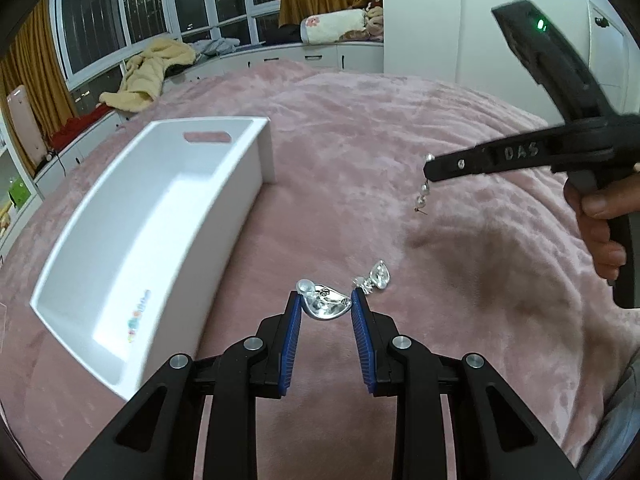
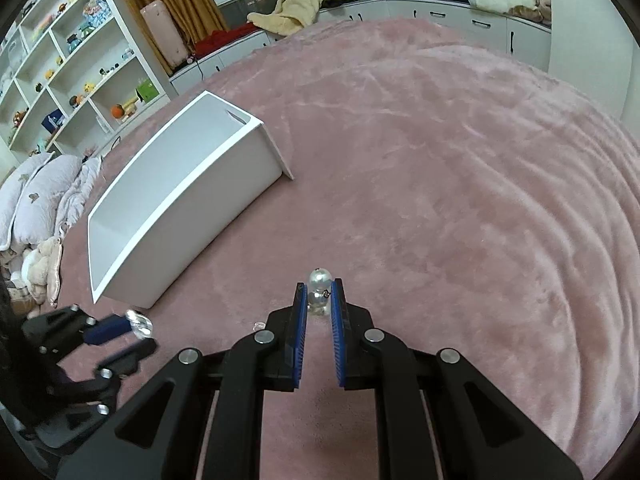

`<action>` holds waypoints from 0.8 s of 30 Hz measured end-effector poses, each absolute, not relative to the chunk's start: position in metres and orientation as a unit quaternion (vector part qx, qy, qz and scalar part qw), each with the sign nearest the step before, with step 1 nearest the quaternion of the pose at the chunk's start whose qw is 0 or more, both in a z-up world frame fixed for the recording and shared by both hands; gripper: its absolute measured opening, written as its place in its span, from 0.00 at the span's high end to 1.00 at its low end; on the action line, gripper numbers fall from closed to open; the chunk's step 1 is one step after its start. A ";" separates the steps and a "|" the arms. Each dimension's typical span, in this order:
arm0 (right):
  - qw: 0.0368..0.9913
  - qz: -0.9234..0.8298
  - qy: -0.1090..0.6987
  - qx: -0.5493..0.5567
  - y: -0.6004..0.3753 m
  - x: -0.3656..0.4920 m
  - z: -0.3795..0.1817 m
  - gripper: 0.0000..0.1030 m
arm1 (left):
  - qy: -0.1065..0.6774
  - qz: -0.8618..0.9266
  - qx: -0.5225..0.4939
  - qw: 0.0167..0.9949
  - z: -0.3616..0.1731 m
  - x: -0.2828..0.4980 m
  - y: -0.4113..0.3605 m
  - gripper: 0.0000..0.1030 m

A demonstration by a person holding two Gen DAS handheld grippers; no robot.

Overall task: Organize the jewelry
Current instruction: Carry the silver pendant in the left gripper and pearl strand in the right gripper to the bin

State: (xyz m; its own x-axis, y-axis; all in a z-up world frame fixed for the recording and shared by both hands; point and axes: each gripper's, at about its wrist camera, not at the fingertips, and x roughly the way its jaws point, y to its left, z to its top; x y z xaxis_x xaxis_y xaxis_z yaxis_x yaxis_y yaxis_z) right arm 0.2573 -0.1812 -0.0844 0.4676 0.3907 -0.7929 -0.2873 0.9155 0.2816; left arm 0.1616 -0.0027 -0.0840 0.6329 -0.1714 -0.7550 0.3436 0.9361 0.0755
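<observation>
My left gripper (image 1: 325, 300) is shut on a silver teardrop earring (image 1: 326, 307), held just above the pink blanket. A second silver earring (image 1: 379, 276) lies on the blanket right of its tip. My right gripper (image 2: 320, 294) is shut on a pearl drop earring (image 2: 319, 285); in the left wrist view the pearls (image 1: 423, 196) hang from its tip (image 1: 434, 170). The white storage box (image 1: 120, 264) stands open to the left, with a small coloured beaded piece (image 1: 138, 316) on its floor. The box (image 2: 132, 204) also shows in the right wrist view, as does the left gripper (image 2: 136, 330).
The pink blanket (image 2: 460, 200) covers the bed. A window bench with a beige garment (image 1: 148, 72) and a rolled blanket (image 1: 336, 24) runs behind. Shelves (image 2: 60, 60) and grey pillows (image 2: 28, 196) stand to the left.
</observation>
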 end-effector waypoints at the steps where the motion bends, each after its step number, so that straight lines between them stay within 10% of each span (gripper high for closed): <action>1: 0.856 0.196 0.476 0.050 -0.180 0.257 -0.084 0.88 | 0.400 -0.144 0.105 0.899 -0.079 0.160 -0.001 0.71; 24: 0.864 0.234 0.446 -0.022 -0.061 0.297 -0.022 0.88 | 0.357 -0.067 0.086 0.928 -0.019 0.167 0.103 0.70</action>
